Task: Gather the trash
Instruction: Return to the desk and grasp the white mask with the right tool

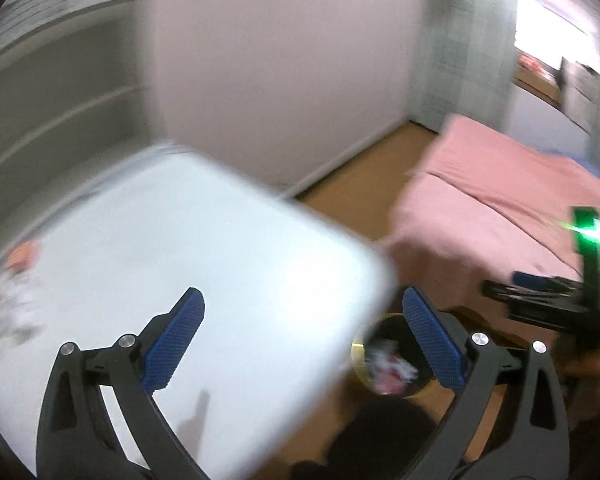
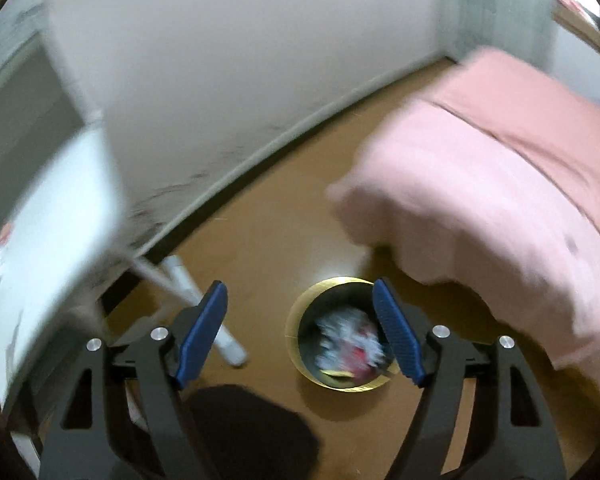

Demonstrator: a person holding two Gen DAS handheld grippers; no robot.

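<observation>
- Right, left wrist view first: we see the left gripper [image 1: 303,336] with its blue fingers [image 1: 174,340] spread wide, nothing between them.
- Its left finger hangs over the white bench [image 1: 204,240]; blurred scraps of trash [image 1: 8,312] lie at the bench's left edge, with something orange [image 1: 22,258] just beyond them.
- Past the bench's right corner we see the gold-rimmed bin [image 1: 358,354] on the floor, partly hidden by the right finger, with crumpled white and red trash in it.
- The right gripper [image 1: 548,304] shows at the right edge, over the pink bed [image 1: 500,200]; a green light glows on it.
- Next, right wrist view: right gripper [image 2: 300,336] fingers [image 2: 202,336] apart and empty, above the bin [image 2: 296,320] on the brown floor [image 2: 268,216].
- Bin holds a blurred white and red wad [image 2: 348,344].
- Bench [image 2: 56,216] at left, its white legs [image 2: 204,300] beside the left finger; bed [image 2: 500,184] at right.
</observation>
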